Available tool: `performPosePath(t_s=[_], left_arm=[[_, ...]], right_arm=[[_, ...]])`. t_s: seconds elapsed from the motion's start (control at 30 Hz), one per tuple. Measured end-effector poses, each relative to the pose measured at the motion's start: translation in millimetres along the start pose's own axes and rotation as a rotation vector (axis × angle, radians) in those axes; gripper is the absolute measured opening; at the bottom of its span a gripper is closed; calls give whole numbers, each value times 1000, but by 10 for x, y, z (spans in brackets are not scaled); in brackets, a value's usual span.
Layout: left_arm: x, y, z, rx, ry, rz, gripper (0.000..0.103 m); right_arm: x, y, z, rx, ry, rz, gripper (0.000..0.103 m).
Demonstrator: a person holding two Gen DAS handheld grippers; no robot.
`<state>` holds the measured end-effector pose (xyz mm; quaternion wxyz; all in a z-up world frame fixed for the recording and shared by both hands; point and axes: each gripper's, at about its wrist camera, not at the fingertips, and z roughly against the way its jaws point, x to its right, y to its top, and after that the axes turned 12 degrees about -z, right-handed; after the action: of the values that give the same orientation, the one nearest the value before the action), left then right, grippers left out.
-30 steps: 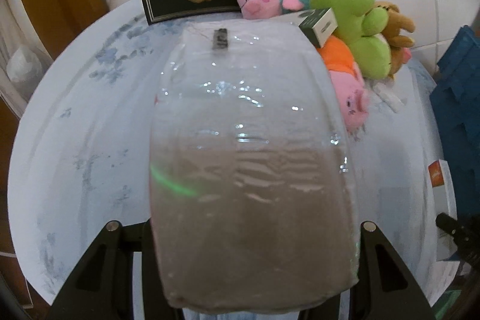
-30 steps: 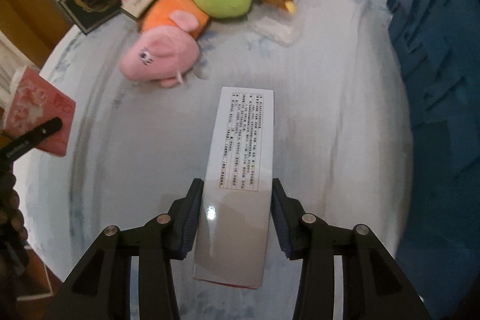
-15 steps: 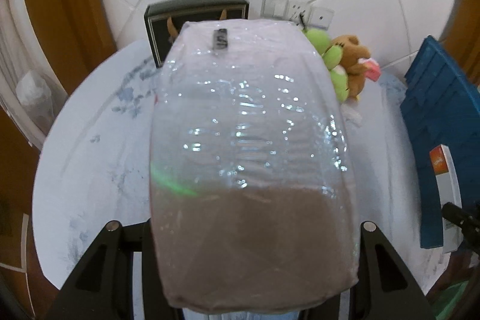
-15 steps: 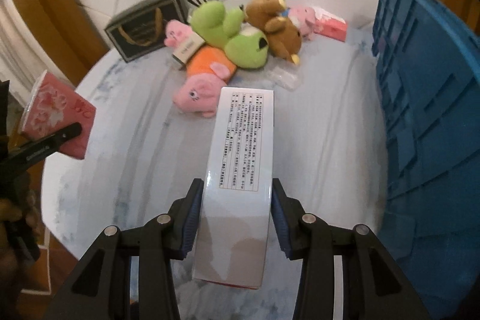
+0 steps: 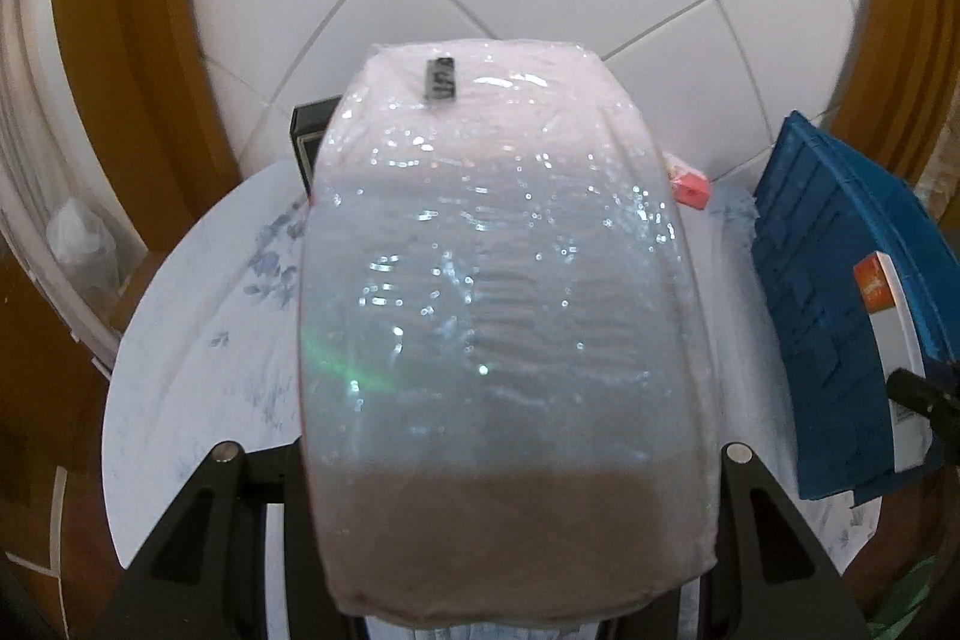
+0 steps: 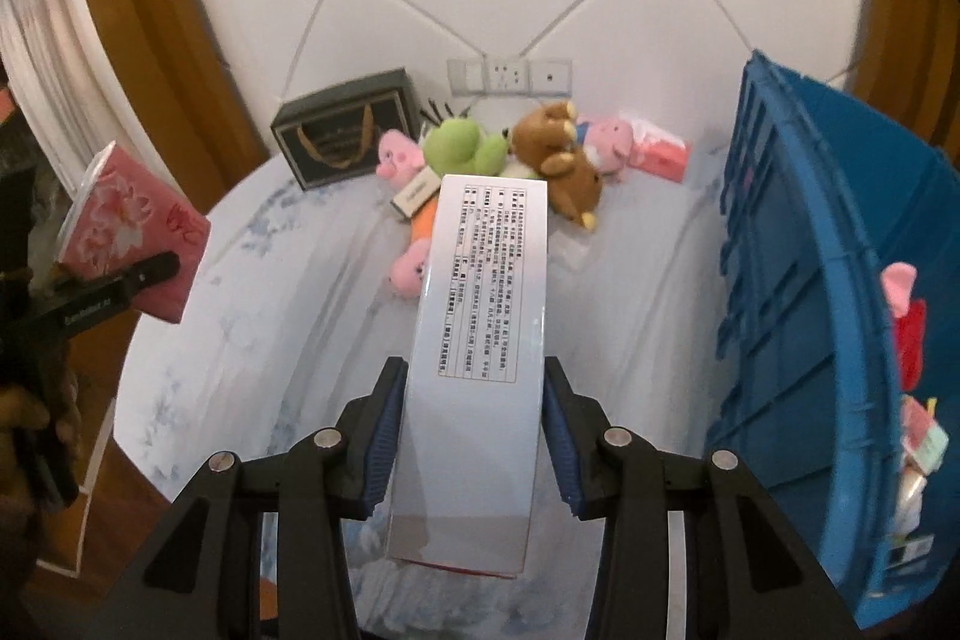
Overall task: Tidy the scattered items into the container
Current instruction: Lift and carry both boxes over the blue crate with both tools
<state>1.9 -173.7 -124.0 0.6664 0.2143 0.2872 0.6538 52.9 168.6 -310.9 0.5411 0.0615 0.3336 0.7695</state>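
The right gripper's (image 6: 471, 436) fingers (image 6: 384, 430) clamp a long white printed box (image 6: 480, 328) between their blue pads, its far end reaching out ahead. The left gripper's (image 5: 510, 466) fingers, mostly hidden, close on a plastic-wrapped pink tissue pack (image 5: 504, 340), which fills the space ahead of them. Right of both grippers stands the blue crate (image 6: 798, 316), toys showing inside its rim. Below and ahead of the fingers spreads the round table (image 6: 270, 340); beyond the box's tip lie a dark gift bag (image 6: 345, 136), plush toys (image 6: 462, 148) and a small pink pack (image 6: 660, 151).
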Motion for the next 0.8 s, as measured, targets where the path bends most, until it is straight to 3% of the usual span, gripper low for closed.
performPosePath(t_s=[0.4, 0.8], left_arm=[[563, 261, 347, 65, -19, -42, 46], [1267, 698, 502, 131, -66, -92, 46]], right_arm=[[273, 190, 522, 79, 39, 21, 42], [863, 395, 1026, 174, 24, 2, 42]])
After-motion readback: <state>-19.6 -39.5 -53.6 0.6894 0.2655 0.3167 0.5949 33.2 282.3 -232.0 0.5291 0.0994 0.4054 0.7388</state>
